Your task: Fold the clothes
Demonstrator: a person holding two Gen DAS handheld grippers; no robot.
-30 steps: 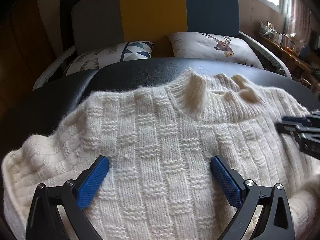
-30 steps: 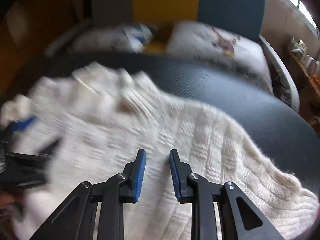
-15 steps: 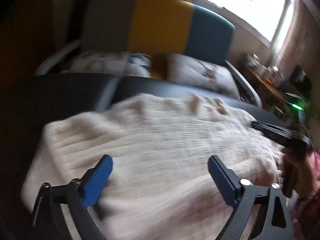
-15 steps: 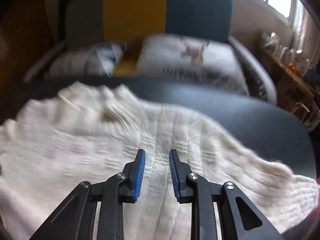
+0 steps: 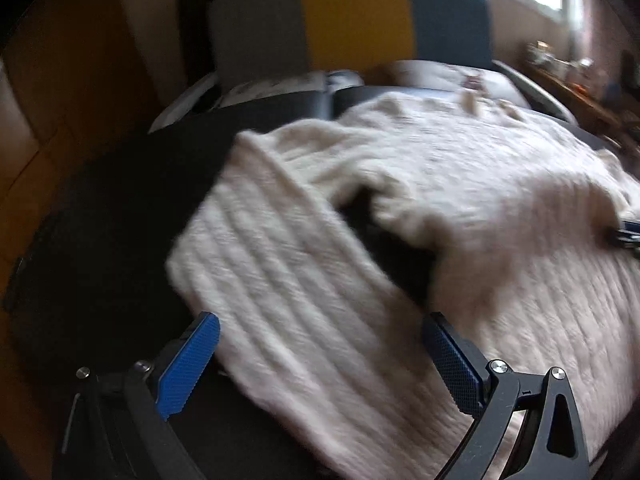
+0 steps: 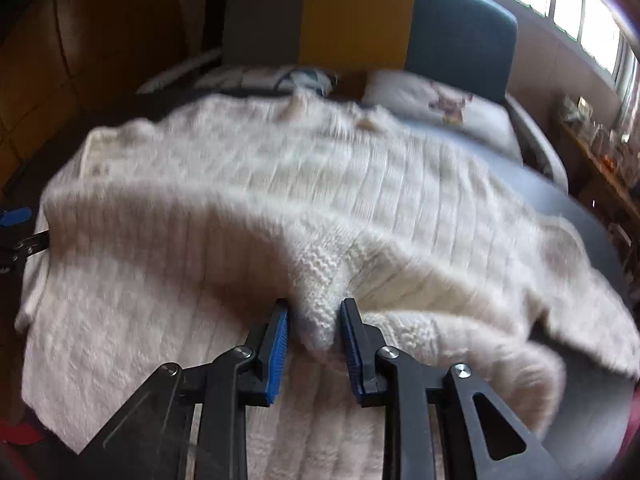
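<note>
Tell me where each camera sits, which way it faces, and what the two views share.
Left wrist: on the left gripper, angled down at the sweater's sleeve; its own open blue fingers show, nothing clamped.
Right wrist: on the right gripper, angled down over the sweater; its fingers pinch a fold of knit.
Shared: sweater, black surface, tricolour headboard, and each other's gripper at frame edge.

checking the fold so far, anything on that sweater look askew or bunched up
Yes. The cream sweater is not flat: a thick fold of knit is bunched between the right gripper fingers, with a raised ridge across the body. In the left wrist view a sleeve runs diagonally off the body, dark tabletop showing in the gap.
</note>
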